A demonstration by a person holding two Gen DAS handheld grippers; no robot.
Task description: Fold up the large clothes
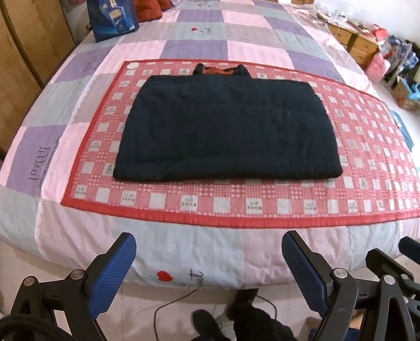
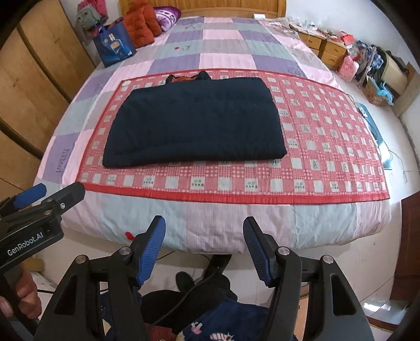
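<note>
The dark garment (image 1: 225,128) lies folded in a flat rectangle on the red checked mat (image 1: 262,204) on the bed (image 1: 183,47); left gripper (image 1: 208,272) and right gripper (image 2: 204,249) hang spread and empty, near the bed's foot

Home bedroom. Large bed (image 2: 147,217) under pastel patchwork quilt (image 2: 228,56), red checked mat (image 2: 328,147) on top, wooden headboard (image 2: 231,8) at far end. Wooden wardrobe doors (image 2: 34,86) left, wooden drawer units (image 2: 328,49) and household clutter right.
</note>
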